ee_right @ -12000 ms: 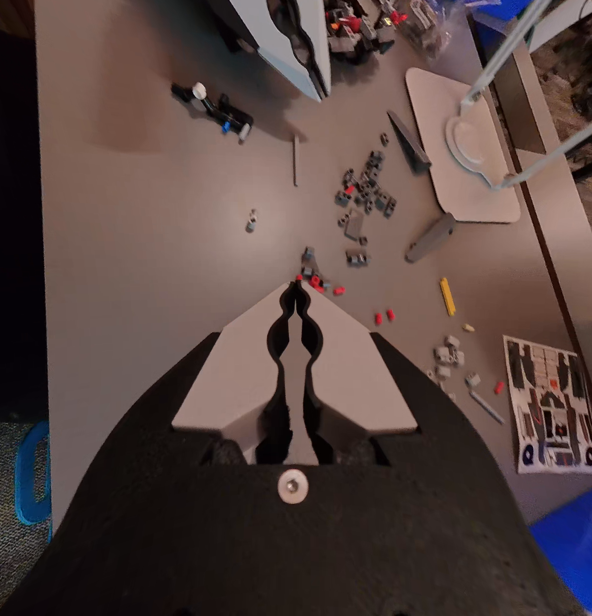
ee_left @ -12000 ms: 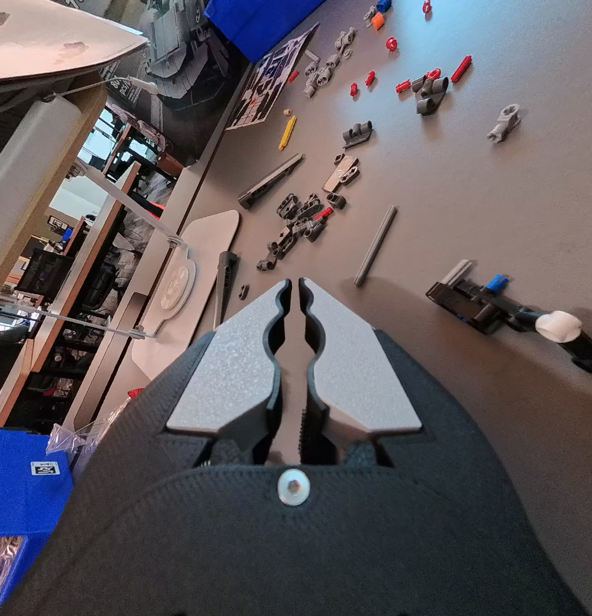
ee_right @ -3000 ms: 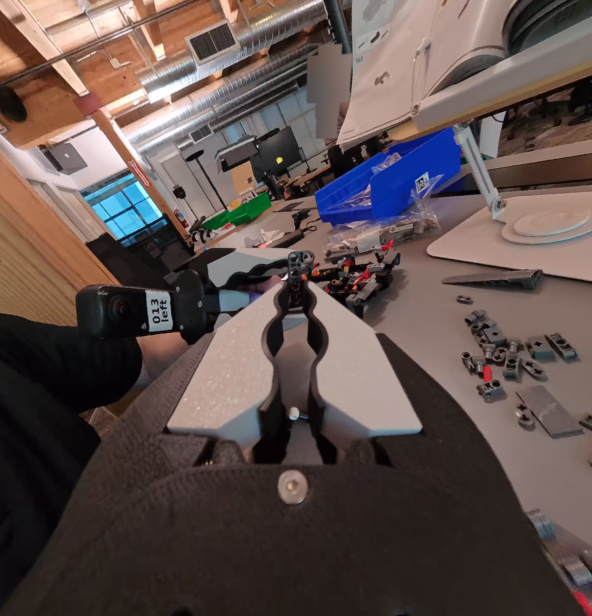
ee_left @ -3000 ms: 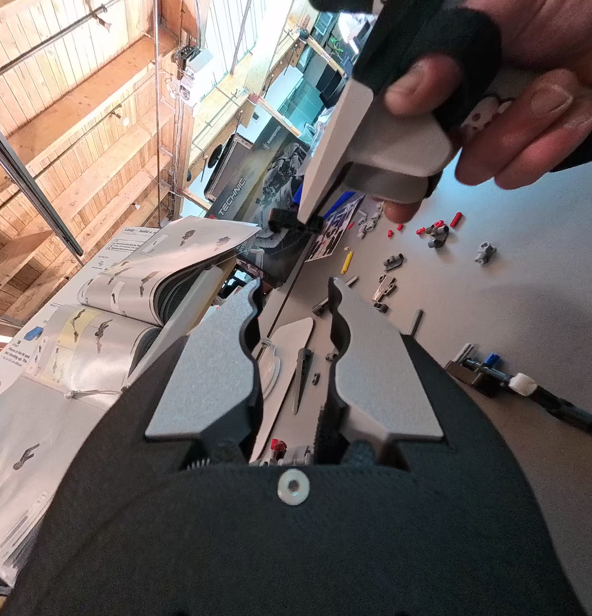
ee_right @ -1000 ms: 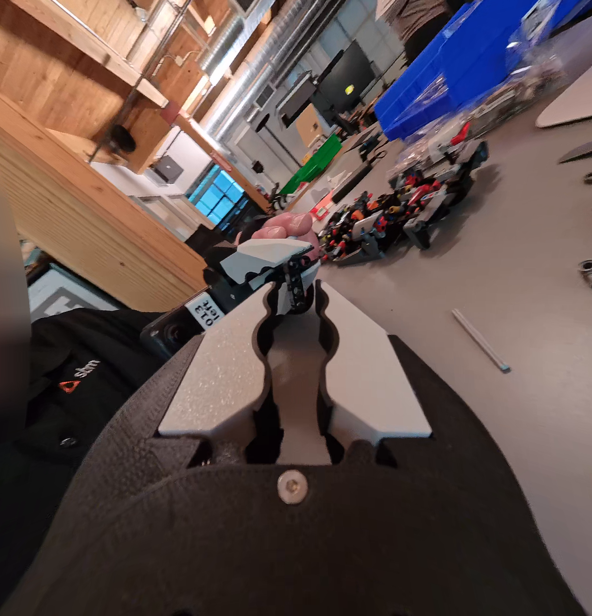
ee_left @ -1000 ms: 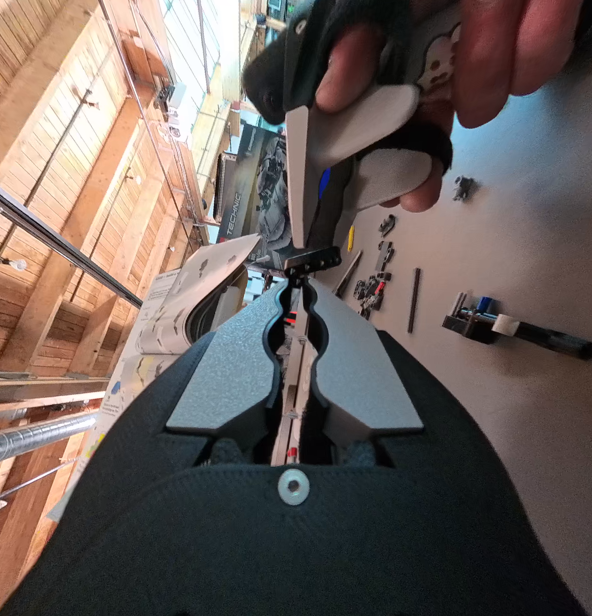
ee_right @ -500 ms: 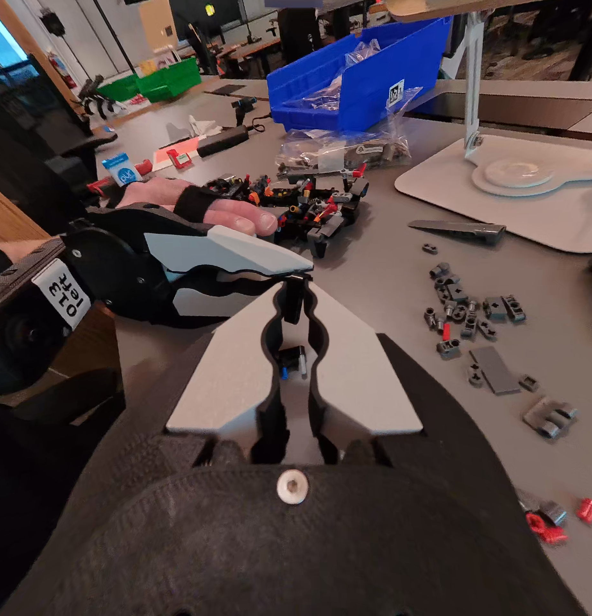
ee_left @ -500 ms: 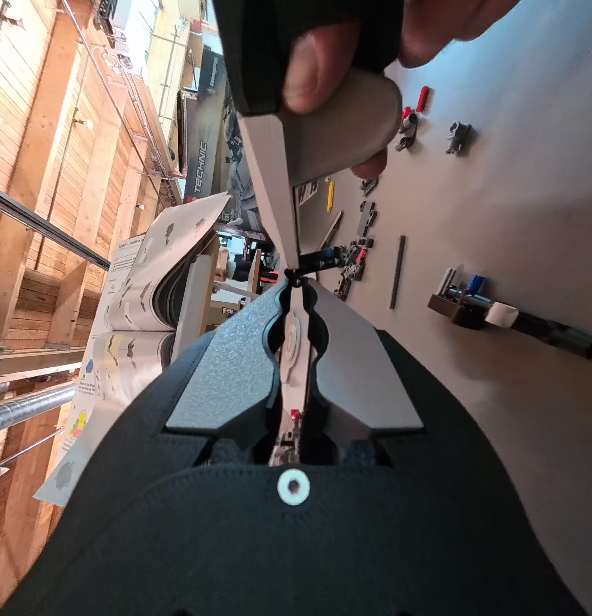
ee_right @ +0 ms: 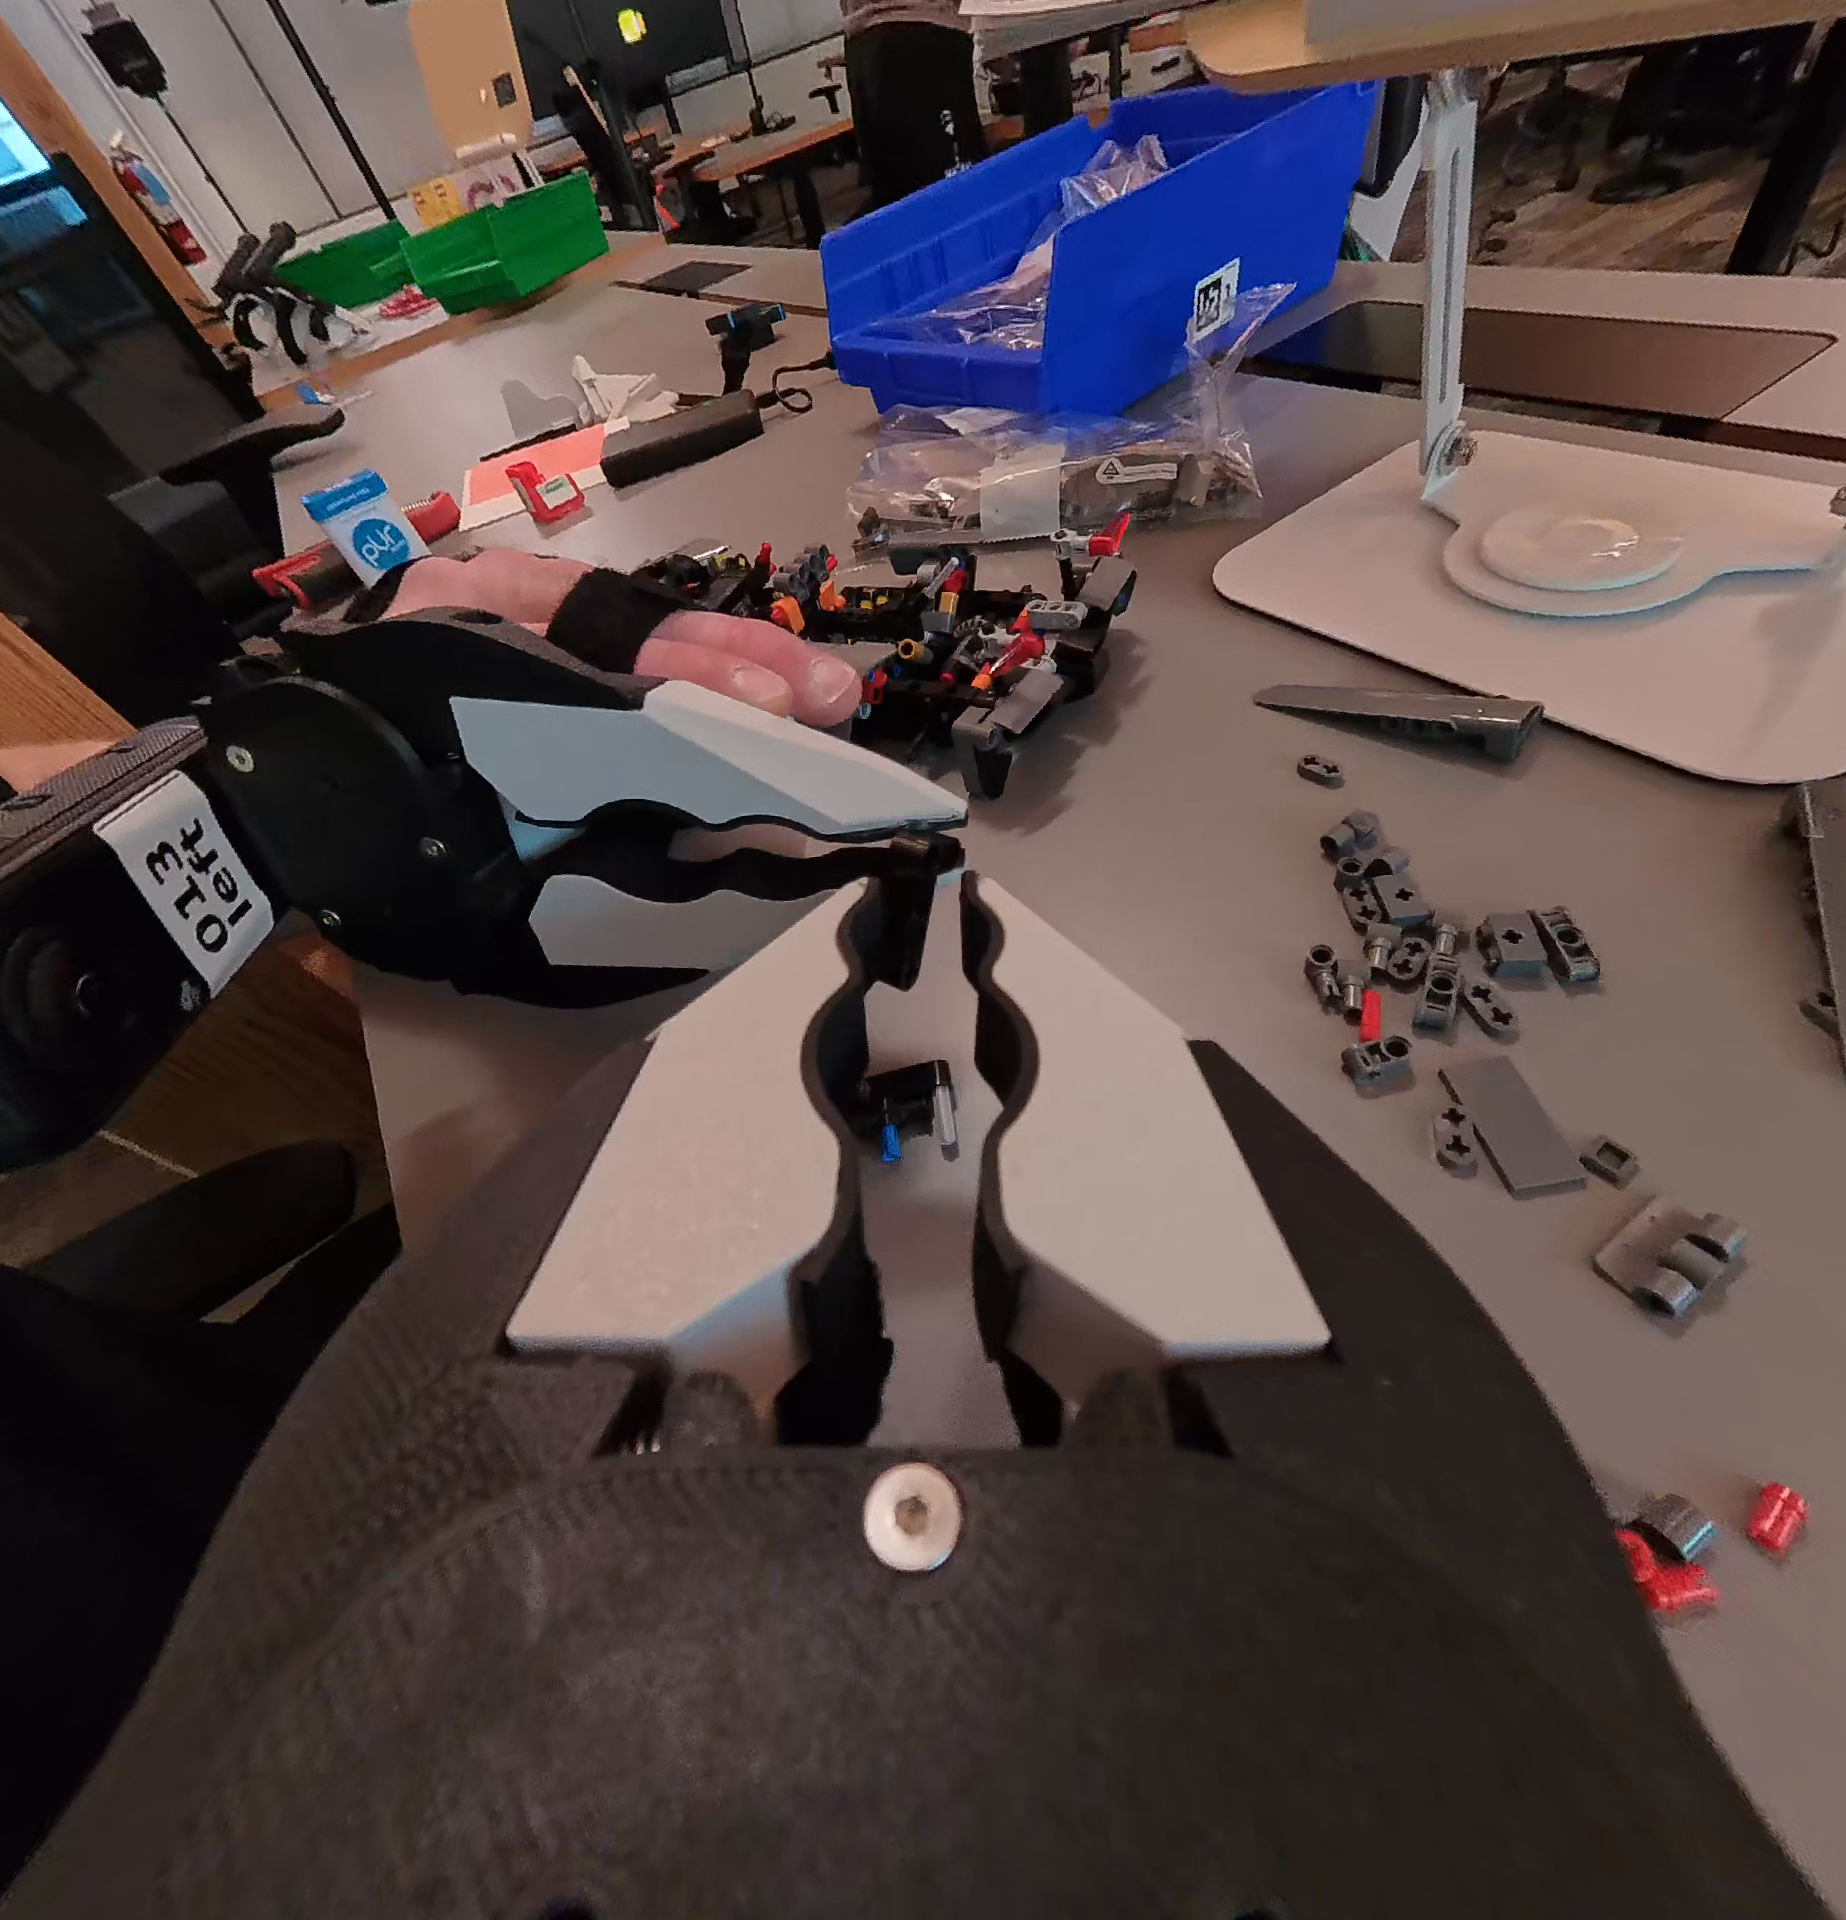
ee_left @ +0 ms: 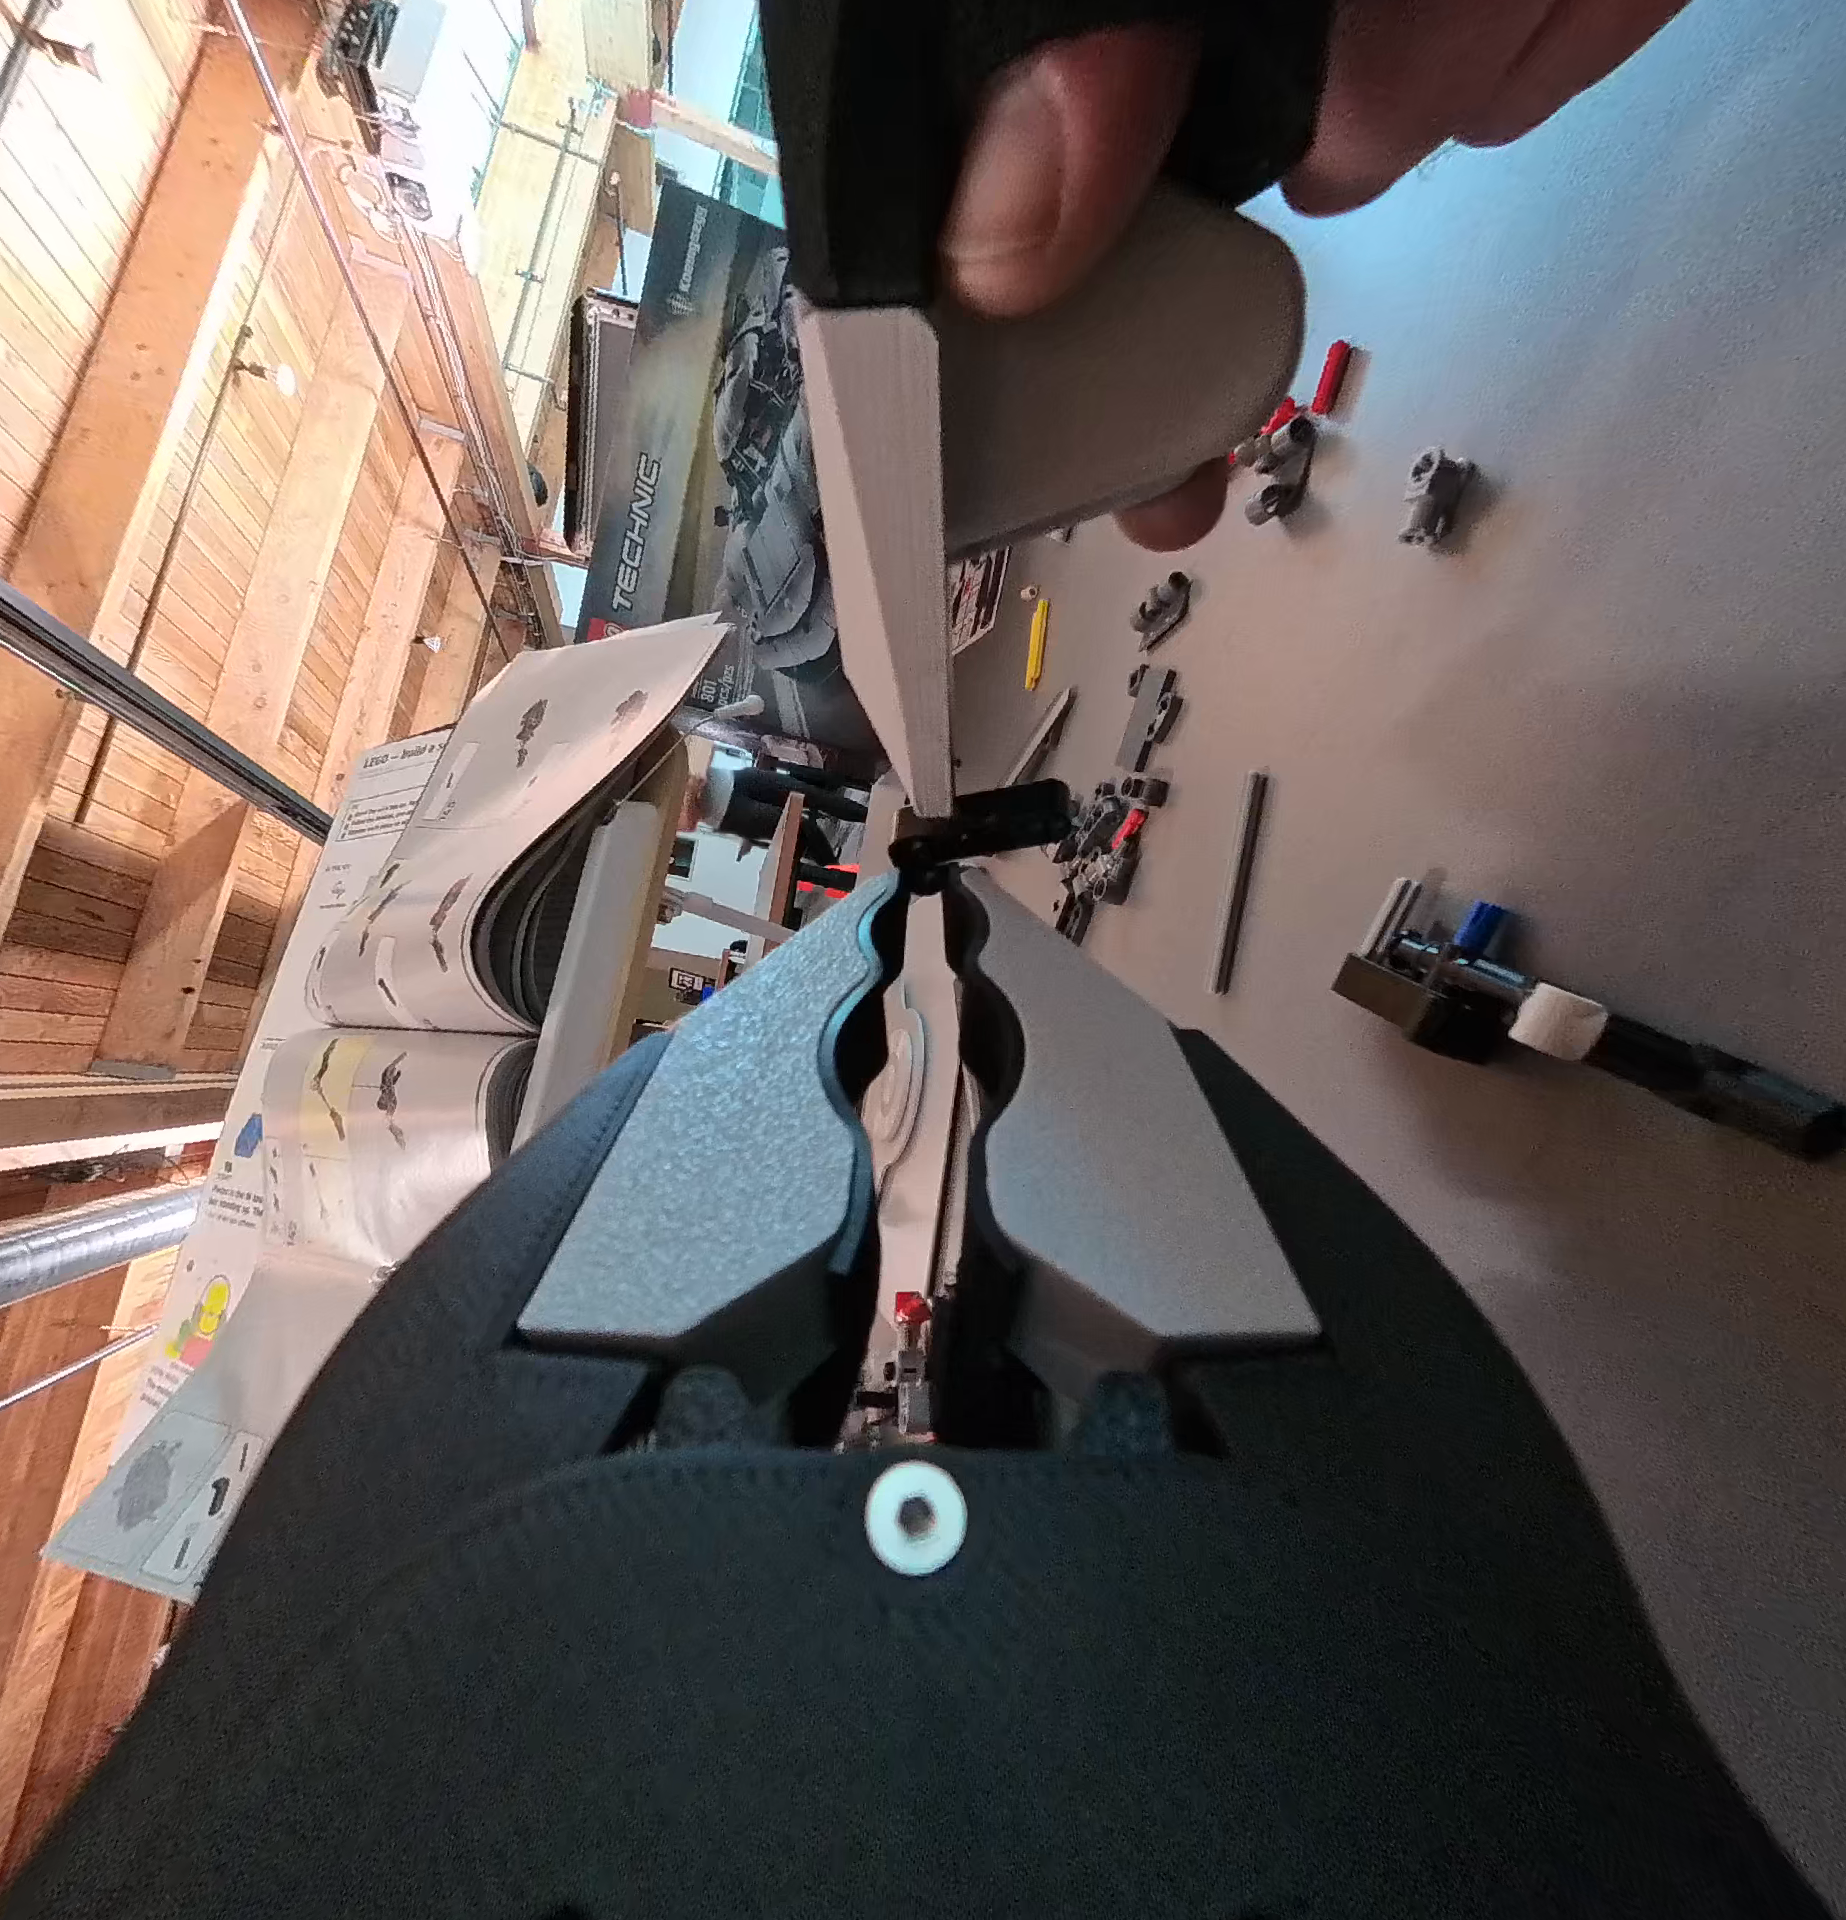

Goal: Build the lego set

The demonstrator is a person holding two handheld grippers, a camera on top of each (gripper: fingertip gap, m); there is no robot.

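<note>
My left gripper (ee_left: 924,883) is shut on one end of a short black beam (ee_left: 986,812), which sticks out to the right of its tips. In the right wrist view the left gripper (ee_right: 945,836) comes in from the left and the beam (ee_right: 903,925) hangs down from its tips, above the grey table (ee_right: 1158,831). My right gripper (ee_right: 919,888) stands around the beam. Its left finger (ee_right: 753,1039) lies against the beam and a gap shows on the right side, so it is open. One of its fingers (ee_left: 888,623) shows from above in the left wrist view.
A partly built model (ee_right: 950,634), a bag of parts (ee_right: 1054,478) and a blue bin (ee_right: 1085,239) lie beyond. Loose grey pieces (ee_right: 1418,956) and a white stand base (ee_right: 1573,582) are to the right. A small black assembly (ee_right: 908,1107) lies below. An open booklet (ee_left: 431,883) stands left. My left and right fingertips are right by each other.
Three seconds ago the right gripper held the beam alone and the left was open. The left closed on its end. The right closed on it half a second ago and has now parted.
</note>
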